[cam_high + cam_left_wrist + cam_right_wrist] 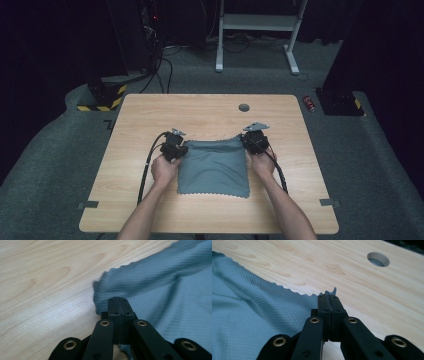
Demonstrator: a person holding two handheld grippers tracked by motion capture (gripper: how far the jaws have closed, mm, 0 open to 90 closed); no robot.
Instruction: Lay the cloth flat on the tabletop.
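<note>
Gripping the far corners of the grey cloth (214, 167), left claw (178, 148) and right claw (252, 141) are clenched; folding toward the near edge on the worktop (150, 112) is judged next.

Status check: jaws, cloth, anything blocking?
Left gripper shut on grey cloth, far-left corner. Right gripper shut on far-right corner. Table beyond bare except cable hole.

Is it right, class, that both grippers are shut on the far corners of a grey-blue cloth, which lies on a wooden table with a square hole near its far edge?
Not quite: the hole is round, not square, as the right gripper view shows. The rest holds: the left gripper and the right gripper are each shut on a far corner of the cloth, which lies on the wooden table.
</note>
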